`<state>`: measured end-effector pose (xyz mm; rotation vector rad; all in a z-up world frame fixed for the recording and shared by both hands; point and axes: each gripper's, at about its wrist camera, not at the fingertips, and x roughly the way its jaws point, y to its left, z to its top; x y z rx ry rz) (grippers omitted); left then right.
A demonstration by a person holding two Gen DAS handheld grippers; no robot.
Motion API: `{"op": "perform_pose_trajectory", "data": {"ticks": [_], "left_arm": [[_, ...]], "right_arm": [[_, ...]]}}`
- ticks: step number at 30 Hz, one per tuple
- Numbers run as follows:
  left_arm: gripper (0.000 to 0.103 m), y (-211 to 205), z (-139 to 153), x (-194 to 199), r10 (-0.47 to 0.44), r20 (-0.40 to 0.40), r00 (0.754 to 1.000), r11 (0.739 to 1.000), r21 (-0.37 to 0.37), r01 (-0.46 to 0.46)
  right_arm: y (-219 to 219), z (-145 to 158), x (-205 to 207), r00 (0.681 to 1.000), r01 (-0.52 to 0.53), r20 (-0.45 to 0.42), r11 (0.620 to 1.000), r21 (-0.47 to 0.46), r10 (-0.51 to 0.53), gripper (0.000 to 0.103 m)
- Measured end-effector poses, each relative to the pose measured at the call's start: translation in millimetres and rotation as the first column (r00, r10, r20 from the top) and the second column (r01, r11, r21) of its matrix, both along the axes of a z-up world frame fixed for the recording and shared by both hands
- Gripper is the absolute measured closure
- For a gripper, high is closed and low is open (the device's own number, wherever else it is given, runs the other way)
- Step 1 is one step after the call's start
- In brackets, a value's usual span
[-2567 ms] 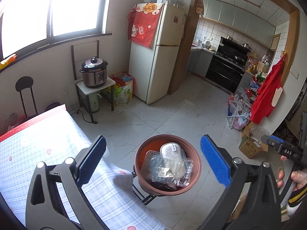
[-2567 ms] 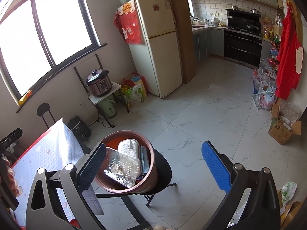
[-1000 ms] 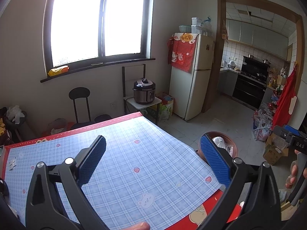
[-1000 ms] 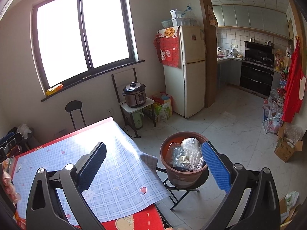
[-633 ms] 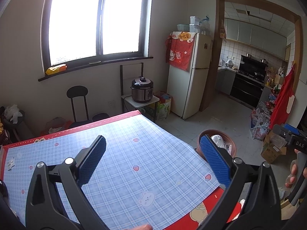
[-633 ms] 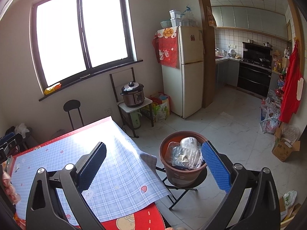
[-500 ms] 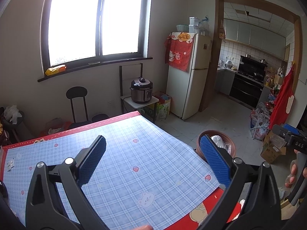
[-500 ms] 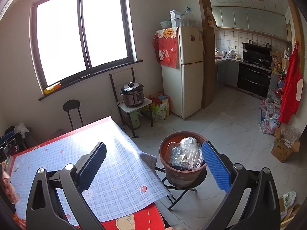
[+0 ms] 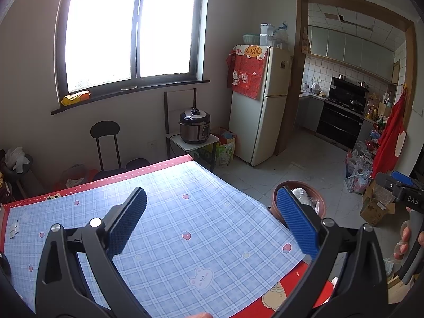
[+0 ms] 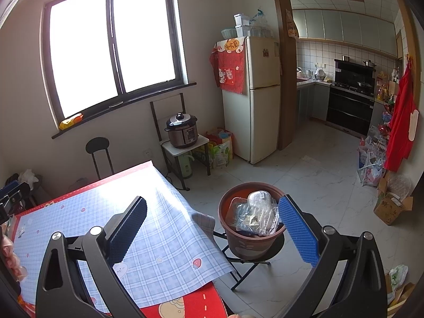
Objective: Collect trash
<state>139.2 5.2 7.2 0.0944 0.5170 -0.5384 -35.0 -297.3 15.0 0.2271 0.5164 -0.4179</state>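
Note:
A brown round bin (image 10: pixel 249 243) stands on a black folding stool right of the table; it holds clear plastic trays and wrappers (image 10: pixel 254 213). In the left wrist view the bin (image 9: pixel 318 204) shows partly behind my right finger. My left gripper (image 9: pixel 212 222) is open and empty, held above the blue checked tablecloth (image 9: pixel 169 228). My right gripper (image 10: pixel 212 225) is open and empty, above the table's right edge and the bin. A small white scrap (image 9: pixel 14 232) lies at the table's far left edge.
A fridge (image 10: pixel 254 98) stands by the kitchen doorway. A pressure cooker (image 10: pixel 182 129) sits on a small stand under the window. A black stool (image 9: pixel 104 137) stands behind the table. Boxes and bags (image 10: pixel 389 206) lie on the floor at right.
Both grippers have pulled up and back from over the bin to above the table, then nearly stopped. Both stayed open and empty.

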Motion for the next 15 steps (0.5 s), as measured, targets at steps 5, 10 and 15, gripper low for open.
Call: {"op": "perform_pose_trajectory", "data": {"ticks": [5, 10, 15], "left_arm": [[0.006, -2.1, -1.6, -1.3, -0.003, 0.014, 1.0, 1.0, 0.007, 0.003], [0.006, -4.2, -2.6, 2.7, 0.0, 0.005, 1.0, 1.0, 0.011, 0.0], [0.006, -4.9, -2.7, 4.6, 0.008, 0.004, 1.0, 1.0, 0.008, -0.008]], "right_arm": [[-0.1, 0.3, 0.6, 1.0, 0.001, -0.003, 1.0, 0.002, -0.001, 0.005], [-2.4, 0.8, 1.9, 1.0, 0.003, -0.007, 1.0, 0.005, -0.003, 0.005], [-3.1, 0.5, 3.3, 1.0, 0.006, -0.009, 1.0, 0.004, -0.006, 0.005]]}}
